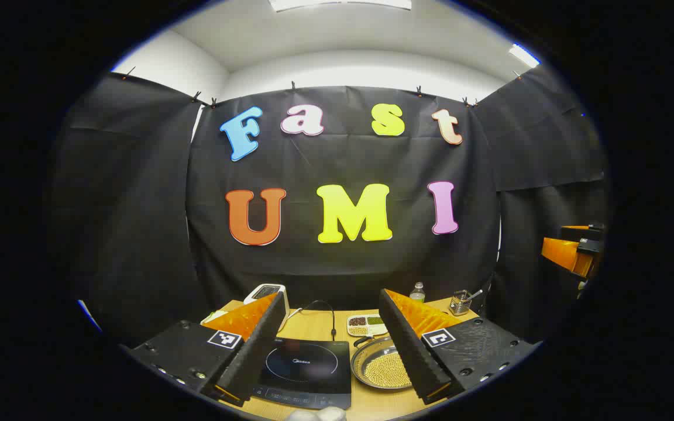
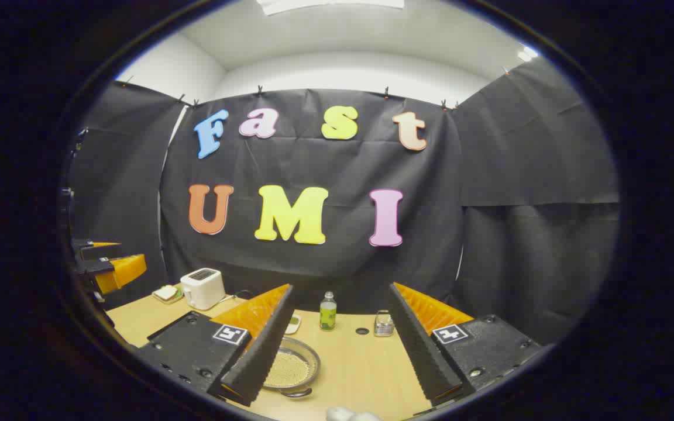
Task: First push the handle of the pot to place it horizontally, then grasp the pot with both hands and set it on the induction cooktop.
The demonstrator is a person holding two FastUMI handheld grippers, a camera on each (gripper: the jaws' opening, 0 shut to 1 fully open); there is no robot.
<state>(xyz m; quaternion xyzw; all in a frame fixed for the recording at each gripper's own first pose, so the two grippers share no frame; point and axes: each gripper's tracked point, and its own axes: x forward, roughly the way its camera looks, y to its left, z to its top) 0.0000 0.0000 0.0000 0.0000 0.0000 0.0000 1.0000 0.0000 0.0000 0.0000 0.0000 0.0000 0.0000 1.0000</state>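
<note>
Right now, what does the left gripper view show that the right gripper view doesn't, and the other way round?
The left gripper view adds the induction cooktop and its cable. The right gripper view adds the handle at the near rim of the pot. Both share the pot, the toaster, the bottle and the metal rack on the wooden table.

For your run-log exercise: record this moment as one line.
left gripper: open, raised | right gripper: open, raised | pot: on table beside induction cooktop | handle: untouched
</note>
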